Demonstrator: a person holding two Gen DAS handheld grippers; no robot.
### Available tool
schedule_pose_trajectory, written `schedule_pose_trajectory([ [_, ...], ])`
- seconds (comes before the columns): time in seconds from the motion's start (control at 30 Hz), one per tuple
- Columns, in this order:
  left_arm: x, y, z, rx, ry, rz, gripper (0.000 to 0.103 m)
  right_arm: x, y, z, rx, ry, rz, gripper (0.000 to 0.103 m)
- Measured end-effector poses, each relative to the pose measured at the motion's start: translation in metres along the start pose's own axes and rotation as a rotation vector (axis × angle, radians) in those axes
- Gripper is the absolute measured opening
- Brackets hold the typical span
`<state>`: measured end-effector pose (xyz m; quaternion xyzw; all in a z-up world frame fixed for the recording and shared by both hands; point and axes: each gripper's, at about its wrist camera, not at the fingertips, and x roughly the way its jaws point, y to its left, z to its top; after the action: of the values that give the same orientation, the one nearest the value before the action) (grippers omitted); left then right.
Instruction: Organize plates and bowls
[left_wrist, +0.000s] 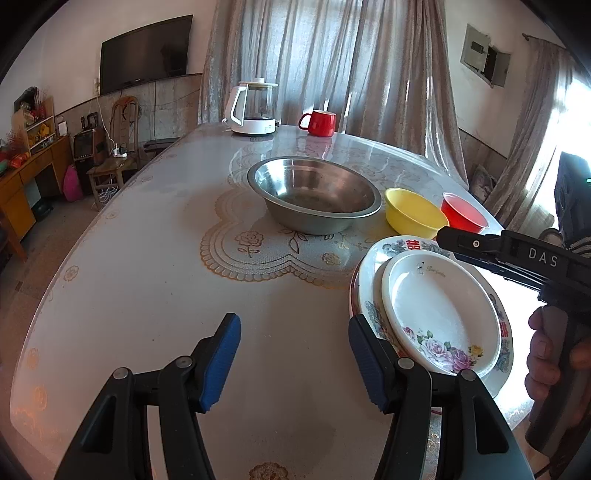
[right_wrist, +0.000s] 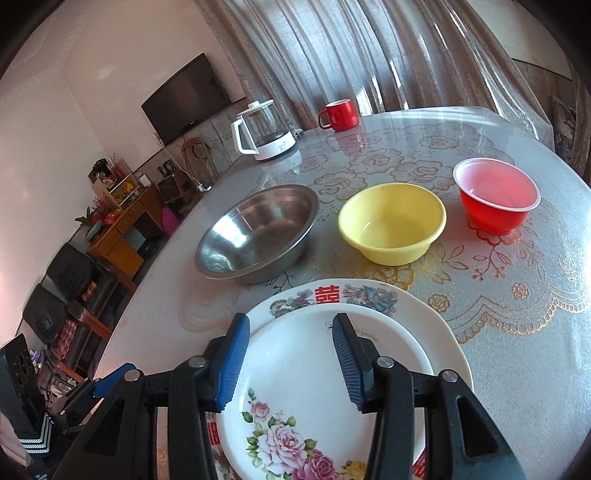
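Both tongs hang open and empty; right tongs (right_wrist: 291, 354) over the stacked plates (right_wrist: 306, 369), left tongs (left_wrist: 293, 354) lower centre. A careless grab could slide the top plate off.

A round table (right_wrist: 517, 350) under a lace-patterned cover carries a steel basin (right_wrist: 258, 232), yellow bowl (right_wrist: 391, 229), red bowl (right_wrist: 496, 199), stacked plates (right_wrist: 424, 314), kettle (right_wrist: 264, 133) and red mug (right_wrist: 341, 114).

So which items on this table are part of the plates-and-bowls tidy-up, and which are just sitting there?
Job:
- rose plate on top of the larger patterned plate
- steel bowl
- yellow bowl
- red bowl

Lying about:
- kettle
- red mug
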<state>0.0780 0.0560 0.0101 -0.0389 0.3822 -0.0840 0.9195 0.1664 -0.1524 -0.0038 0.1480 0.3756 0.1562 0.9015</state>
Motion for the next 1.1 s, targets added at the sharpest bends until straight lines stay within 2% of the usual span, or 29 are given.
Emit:
schedule_pose_trajectory([
  [0.3, 0.017, 0.006, 0.007, -0.009, 0.03, -0.006, 0.061, 0.02, 0.008, 0.013, -0.012, 0.021, 0.023, 0.047],
  [0.6, 0.055, 0.042, 0.051, -0.153, 0.062, -0.052, 0.059, 0.053, 0.011, 0.036, 0.019, 0.049, 0.028, 0.047],
  [0.77, 0.077, 0.057, 0.079, -0.239, 0.039, -0.096, 0.059, 0.072, 0.008, 0.046, 0.045, 0.061, 0.018, 0.047],
  [0.93, 0.1, 0.058, 0.105, -0.274, 0.022, -0.119, 0.051, 0.093, 0.002, 0.058, 0.077, 0.084, -0.001, 0.047],
  [0.97, 0.106, 0.058, 0.109, -0.276, 0.025, -0.116, 0.049, 0.098, 0.0, 0.061, 0.081, 0.089, -0.005, 0.045],
  [1.03, 0.119, 0.057, 0.115, -0.275, 0.04, -0.119, 0.035, 0.104, -0.002, 0.064, 0.079, 0.099, -0.021, 0.035],
  [1.1, 0.128, 0.055, 0.117, -0.272, 0.056, -0.12, 0.027, 0.112, -0.001, 0.066, 0.056, 0.117, -0.047, 0.027],
])
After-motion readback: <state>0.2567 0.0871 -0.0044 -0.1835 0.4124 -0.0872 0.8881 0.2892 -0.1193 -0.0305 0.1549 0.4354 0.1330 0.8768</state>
